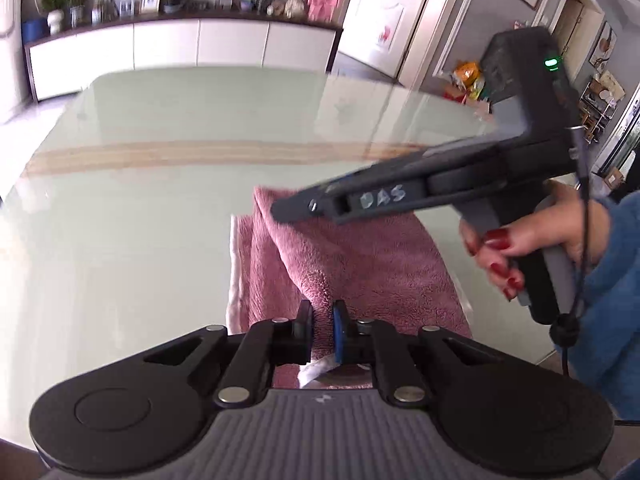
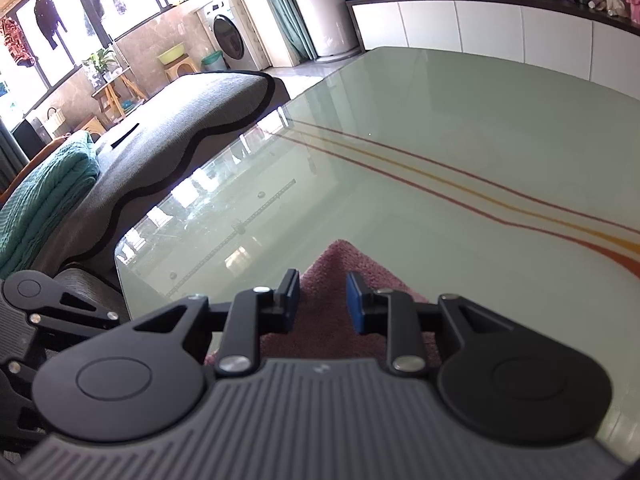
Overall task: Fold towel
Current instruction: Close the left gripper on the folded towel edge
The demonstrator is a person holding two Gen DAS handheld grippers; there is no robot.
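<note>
Nearest me, the left hand-held gripper [image 1: 322,330] had its jaws pinched tight on a raised fold of the pink terry towel with a pale hem [image 1: 352,264], which lay bunched at the near edge of the pale green glass-topped desk [image 1: 160,200]. Over the towel's far corner hung the right hand-held gripper [image 2: 322,300], jaws partly apart, pads straddling the cloth; whether they pressed it I couldn't tell. A hand with red nails [image 1: 520,248] held its grip.

Pink towel [image 1: 360,264], white edging; pale green glass table [image 2: 440,128], red-yellow stripes.
</note>
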